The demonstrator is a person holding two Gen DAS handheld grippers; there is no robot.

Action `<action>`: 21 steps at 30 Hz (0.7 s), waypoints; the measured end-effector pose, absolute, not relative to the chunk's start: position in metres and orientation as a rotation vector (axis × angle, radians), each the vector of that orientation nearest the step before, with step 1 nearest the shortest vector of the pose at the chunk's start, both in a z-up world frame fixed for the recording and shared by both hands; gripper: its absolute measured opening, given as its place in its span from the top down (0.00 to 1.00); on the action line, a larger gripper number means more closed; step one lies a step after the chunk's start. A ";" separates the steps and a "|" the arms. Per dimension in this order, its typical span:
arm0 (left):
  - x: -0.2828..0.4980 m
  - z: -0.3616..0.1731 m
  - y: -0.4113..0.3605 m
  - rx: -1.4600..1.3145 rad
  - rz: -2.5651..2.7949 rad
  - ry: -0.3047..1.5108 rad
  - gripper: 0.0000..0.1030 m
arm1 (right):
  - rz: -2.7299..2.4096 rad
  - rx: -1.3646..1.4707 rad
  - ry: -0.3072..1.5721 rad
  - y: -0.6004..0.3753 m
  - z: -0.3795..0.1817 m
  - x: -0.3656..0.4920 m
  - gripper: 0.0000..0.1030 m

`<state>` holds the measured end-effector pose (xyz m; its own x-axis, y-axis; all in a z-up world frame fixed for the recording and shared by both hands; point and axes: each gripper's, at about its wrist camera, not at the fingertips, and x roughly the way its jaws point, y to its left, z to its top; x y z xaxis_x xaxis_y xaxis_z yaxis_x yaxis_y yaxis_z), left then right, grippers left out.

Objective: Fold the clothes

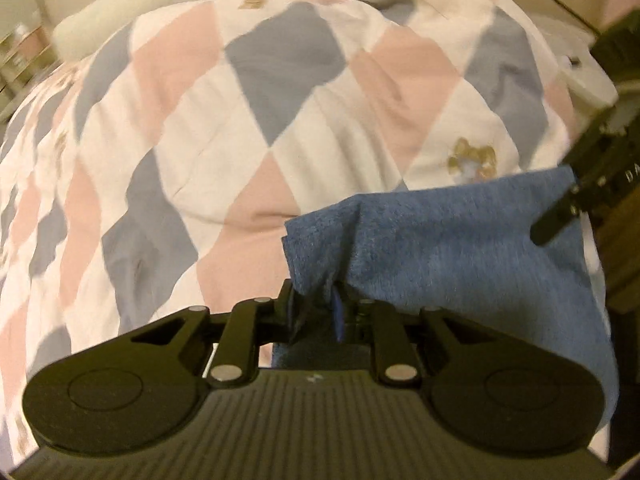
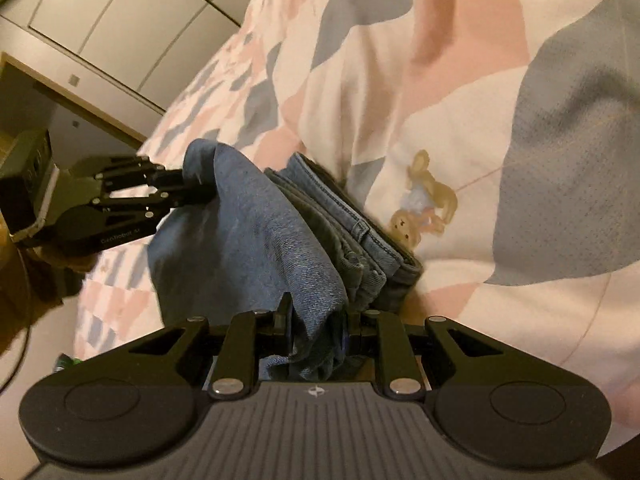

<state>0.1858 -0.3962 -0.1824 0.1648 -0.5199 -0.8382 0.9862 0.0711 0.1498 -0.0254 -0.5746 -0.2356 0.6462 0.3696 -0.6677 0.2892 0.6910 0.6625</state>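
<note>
Two claws hold up one end of blue denim jeans (image 2: 256,240) above a bed's diamond-patterned quilt (image 1: 248,128). The left claw (image 1: 316,304) is clamped on one corner, the right claw (image 2: 320,316) on the other. The rest of the jeans lies folded on the quilt.

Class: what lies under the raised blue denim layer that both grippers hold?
Under the denim layer lie folded jeans on the checked quilt. Both the left gripper and right gripper jaws clamp it. The layer covers the stack's near part.
</note>
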 end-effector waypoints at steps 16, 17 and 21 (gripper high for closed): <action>0.204 -0.183 -0.412 0.714 -1.144 0.764 0.73 | -0.175 0.798 0.895 -0.577 -0.223 -0.015 0.57; 0.201 -0.175 -0.409 0.706 -1.143 0.741 0.73 | -0.232 0.745 0.895 -0.572 -0.217 -0.017 0.36; 0.184 -0.157 -0.403 0.673 -1.194 0.676 0.81 | -0.330 0.549 0.808 -0.550 -0.192 -0.031 0.56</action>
